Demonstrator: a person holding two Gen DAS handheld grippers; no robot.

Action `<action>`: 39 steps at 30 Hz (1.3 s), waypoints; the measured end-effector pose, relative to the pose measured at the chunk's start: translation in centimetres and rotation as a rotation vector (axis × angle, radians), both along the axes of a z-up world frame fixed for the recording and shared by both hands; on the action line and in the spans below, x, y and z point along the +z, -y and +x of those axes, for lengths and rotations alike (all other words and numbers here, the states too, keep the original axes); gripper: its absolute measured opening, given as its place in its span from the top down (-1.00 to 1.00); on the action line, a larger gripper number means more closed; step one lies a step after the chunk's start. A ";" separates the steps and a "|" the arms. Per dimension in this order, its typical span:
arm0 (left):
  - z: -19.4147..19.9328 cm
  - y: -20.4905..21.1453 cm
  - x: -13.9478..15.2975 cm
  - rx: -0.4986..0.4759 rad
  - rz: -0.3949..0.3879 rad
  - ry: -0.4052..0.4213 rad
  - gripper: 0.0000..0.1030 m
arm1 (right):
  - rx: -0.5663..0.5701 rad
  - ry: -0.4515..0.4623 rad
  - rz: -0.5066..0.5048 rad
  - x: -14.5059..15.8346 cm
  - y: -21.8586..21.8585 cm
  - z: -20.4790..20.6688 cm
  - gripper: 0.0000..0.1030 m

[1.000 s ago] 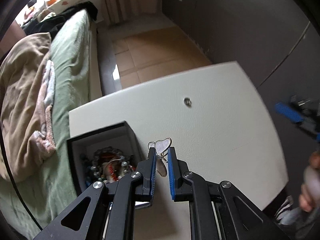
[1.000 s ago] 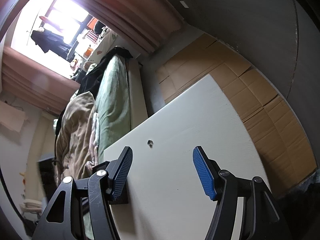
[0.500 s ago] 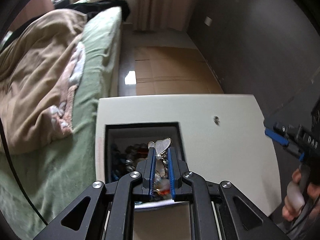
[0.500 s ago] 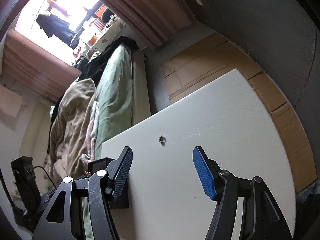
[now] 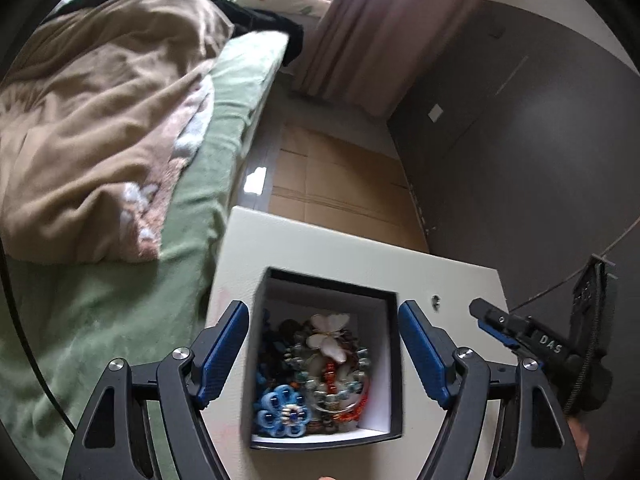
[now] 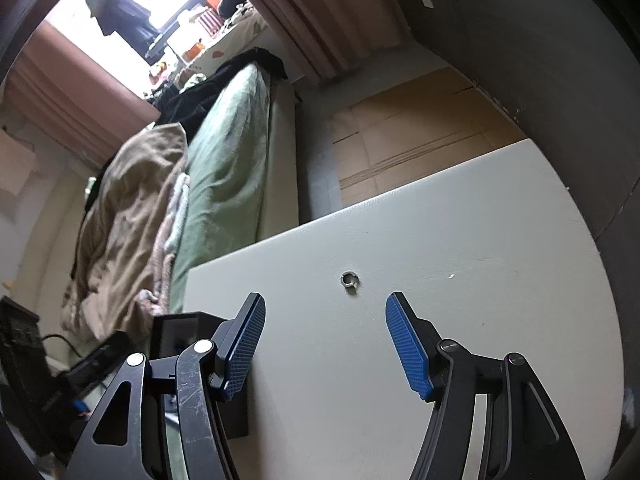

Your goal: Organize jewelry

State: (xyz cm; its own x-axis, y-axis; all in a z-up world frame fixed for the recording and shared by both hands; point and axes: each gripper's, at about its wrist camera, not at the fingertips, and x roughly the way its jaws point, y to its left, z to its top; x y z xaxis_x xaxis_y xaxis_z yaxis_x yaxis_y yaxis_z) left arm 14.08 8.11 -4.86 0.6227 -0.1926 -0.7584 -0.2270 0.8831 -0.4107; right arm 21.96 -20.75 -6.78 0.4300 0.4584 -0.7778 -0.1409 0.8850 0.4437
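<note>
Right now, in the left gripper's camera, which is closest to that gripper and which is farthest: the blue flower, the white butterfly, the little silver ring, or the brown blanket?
1. Blue flower: in the box, nearest corner, between the opening jaws of the left gripper.
2. White butterfly: on top of the pile, farther back.
3. Silver ring: on the table, beyond the box, right.
4. Brown blanket: on the bed, far left.

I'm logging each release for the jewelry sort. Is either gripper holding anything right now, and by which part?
Nothing is held. The left gripper has its jaws opening above the black jewelry box, where the white butterfly piece lies. The right gripper is open and empty.
</note>
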 end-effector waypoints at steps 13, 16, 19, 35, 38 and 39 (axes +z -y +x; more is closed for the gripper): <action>-0.8 -3.6 -1.0 0.076 -0.081 0.001 -0.51 | -0.030 0.066 -0.194 -2.5 -3.2 1.7 0.22; -1.1 -4.5 -1.0 0.093 -0.088 -0.003 -0.51 | -0.011 0.088 -0.272 -3.0 -4.5 1.7 0.22; -1.2 -5.3 -1.1 0.114 -0.108 -0.005 -0.51 | 0.002 0.133 -0.382 -3.1 -5.8 1.3 0.25; -1.7 -5.7 -0.6 0.124 -0.075 0.008 -0.51 | 0.067 0.127 -0.186 0.1 -4.4 -1.0 0.75; -2.0 -6.1 -0.5 0.136 -0.081 0.015 -0.51 | 0.097 0.140 -0.081 1.9 -4.4 -2.0 0.75; -2.0 -6.2 -0.4 0.140 -0.084 0.017 -0.51 | 0.104 0.144 -0.063 2.3 -4.6 -2.2 0.75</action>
State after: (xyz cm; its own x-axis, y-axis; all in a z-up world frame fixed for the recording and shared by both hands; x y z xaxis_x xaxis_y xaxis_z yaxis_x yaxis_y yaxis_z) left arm 12.05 14.29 -5.28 0.6604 -0.1652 -0.7325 -0.3378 0.8059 -0.4862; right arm 19.74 -16.18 -4.46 0.4919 0.4590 -0.7398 -0.2915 0.8875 0.3568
